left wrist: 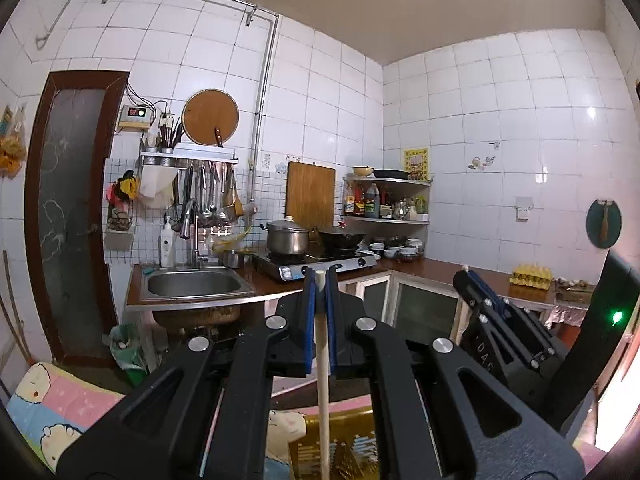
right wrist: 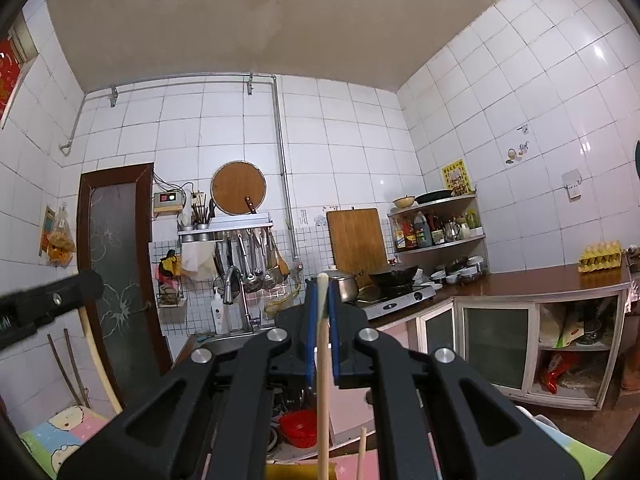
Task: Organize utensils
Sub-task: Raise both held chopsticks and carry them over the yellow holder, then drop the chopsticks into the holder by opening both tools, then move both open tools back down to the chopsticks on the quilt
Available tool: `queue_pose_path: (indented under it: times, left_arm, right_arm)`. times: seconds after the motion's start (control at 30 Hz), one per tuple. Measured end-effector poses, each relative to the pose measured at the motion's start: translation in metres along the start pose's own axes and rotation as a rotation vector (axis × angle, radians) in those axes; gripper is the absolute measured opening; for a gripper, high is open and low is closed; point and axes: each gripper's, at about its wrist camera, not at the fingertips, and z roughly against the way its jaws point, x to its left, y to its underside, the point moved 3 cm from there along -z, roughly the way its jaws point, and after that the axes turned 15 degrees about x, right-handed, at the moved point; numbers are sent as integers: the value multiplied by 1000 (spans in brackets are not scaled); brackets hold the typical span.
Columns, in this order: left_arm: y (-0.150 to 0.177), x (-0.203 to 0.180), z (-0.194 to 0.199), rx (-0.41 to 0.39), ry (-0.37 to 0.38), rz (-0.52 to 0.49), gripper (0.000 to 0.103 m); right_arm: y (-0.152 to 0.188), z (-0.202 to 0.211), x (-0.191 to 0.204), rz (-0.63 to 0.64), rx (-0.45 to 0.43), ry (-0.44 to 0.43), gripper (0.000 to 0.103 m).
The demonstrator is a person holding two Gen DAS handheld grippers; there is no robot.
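My left gripper (left wrist: 319,276) is shut on a pale wooden chopstick (left wrist: 322,364) that runs from its tip down between the blue pads to a yellow basket (left wrist: 352,436) below. My right gripper (right wrist: 322,285) is shut on another pale wooden chopstick (right wrist: 323,380), which hangs down the same way. A second stick (right wrist: 361,452) shows beside it at the bottom. The right gripper also shows in the left wrist view (left wrist: 468,276), to the right and held high. Both grippers are raised and face the kitchen wall.
Ahead are a steel sink (left wrist: 188,284), a gas stove (left wrist: 316,262) with a pot and wok, a wall rack of hanging utensils (left wrist: 208,196) and a corner shelf of bottles (left wrist: 384,200). An egg tray (left wrist: 530,274) sits on the brown counter. A cartoon-print cloth (left wrist: 52,412) lies below left.
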Motion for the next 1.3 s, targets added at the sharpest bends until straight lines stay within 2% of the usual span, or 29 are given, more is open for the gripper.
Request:
queue_pose_path:
  times: [0.1, 0.27, 0.57, 0.63, 0.7, 0.73, 0.77, 0.8, 0.83, 0.9, 1.07, 1.3]
  left_arm:
    - [15, -2, -20, 12, -20, -12, 3]
    - [46, 1, -57, 86, -41, -16, 4]
    - [86, 15, -79, 201, -43, -9, 4]
    - [89, 20, -77, 224, -56, -7, 11]
    - [88, 26, -71, 231, -67, -1, 30]
    - [87, 31, -66, 233, -73, 6, 34]
    - [85, 35, -61, 232, -78, 13, 40]
    - [82, 40, -55, 232, -79, 16, 48]
    - [80, 45, -46, 234, -84, 21, 52]
    - [78, 51, -32, 238, -95, 24, 68]
    - [83, 64, 7, 267, -126, 23, 89]
    - [122, 73, 39, 345, -145, 17, 98]
  right_arm:
    - [6, -14, 0, 16, 13, 17, 6]
    - [20, -30, -5, 22, 38, 36, 6]
    - [65, -39, -17, 50, 179, 39, 7]
    - [69, -37, -21, 54, 229, 45, 7]
    - [73, -30, -27, 52, 266, 56, 8]
    - [75, -25, -31, 48, 286, 63, 13]
    - [76, -21, -34, 42, 302, 71, 21]
    - [76, -13, -38, 29, 319, 81, 47]
    - [76, -4, -42, 18, 324, 91, 58]
    - [77, 10, -46, 27, 350, 116, 58]
    - [92, 38, -56, 3, 469, 152, 58]
    - [138, 77, -59, -37, 619, 181, 58]
